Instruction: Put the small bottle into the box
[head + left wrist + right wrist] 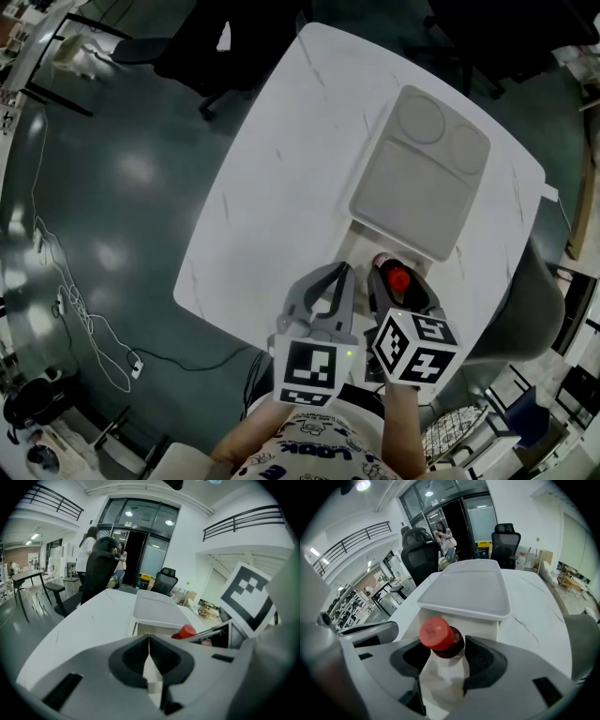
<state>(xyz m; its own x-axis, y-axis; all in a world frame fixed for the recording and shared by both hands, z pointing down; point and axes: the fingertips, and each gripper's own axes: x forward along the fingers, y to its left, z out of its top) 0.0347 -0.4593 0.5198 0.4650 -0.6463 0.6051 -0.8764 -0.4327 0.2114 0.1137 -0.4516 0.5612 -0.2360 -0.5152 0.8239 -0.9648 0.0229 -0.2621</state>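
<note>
The small bottle (440, 641), dark with a red cap and a white label, stands upright between the pads of my right gripper (440, 657), which is shut on it. In the head view the bottle (397, 277) sits at the near table edge, just in front of the box (419, 173). The box (466, 590) is pale grey with its lid lying on top. My left gripper (339, 274) hangs right beside the right gripper (394, 270). In its own view the left gripper (149, 641) has its jaws together on nothing, and the red cap (186, 631) shows to its right.
The white marble table (281, 187) drops off to dark floor on the left and near side. Black office chairs (417, 550) stand at the far end, with people (89, 550) by a doorway beyond. Cables (75, 309) lie on the floor at left.
</note>
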